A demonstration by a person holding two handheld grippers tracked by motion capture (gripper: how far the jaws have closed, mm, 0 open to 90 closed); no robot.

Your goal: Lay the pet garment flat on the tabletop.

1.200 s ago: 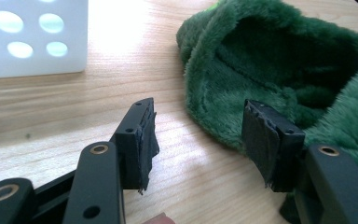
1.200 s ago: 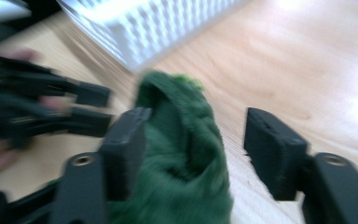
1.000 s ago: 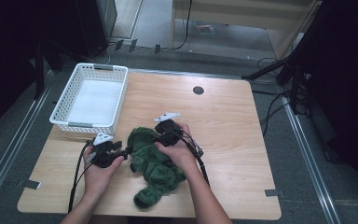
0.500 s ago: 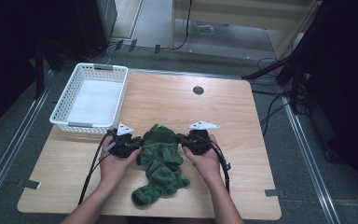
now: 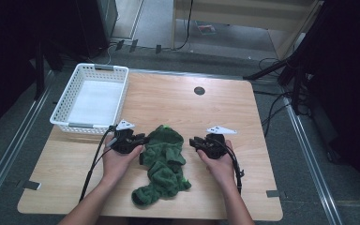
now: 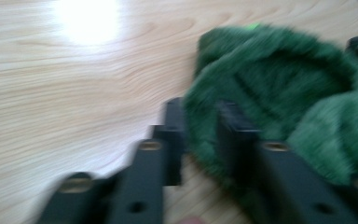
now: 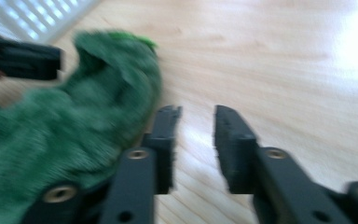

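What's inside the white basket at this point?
The white basket at the table's far left shows a pale flat bottom with nothing lying on it. The strip just behind its near wall is hidden.

- Cloth point(image 5: 165, 161): deep green, fuzzy pile, with a small bright-green spot at its far edge.
- Desk point(image 5: 183, 103): pale wood with fine lengthwise grain; one dark round hole point(image 5: 199, 90) near its far edge.
- Basket point(image 5: 63, 112): white lattice walls, white floor.
- Left gripper point(image 5: 141, 139): black body and black jaws, light grey plate on top.
- Right gripper point(image 5: 194, 142): black likewise, with a light grey plate.
- Cables point(image 5: 93, 165): black.
- Floor point(image 5: 9, 140): grey carpet crossed by metal rails.
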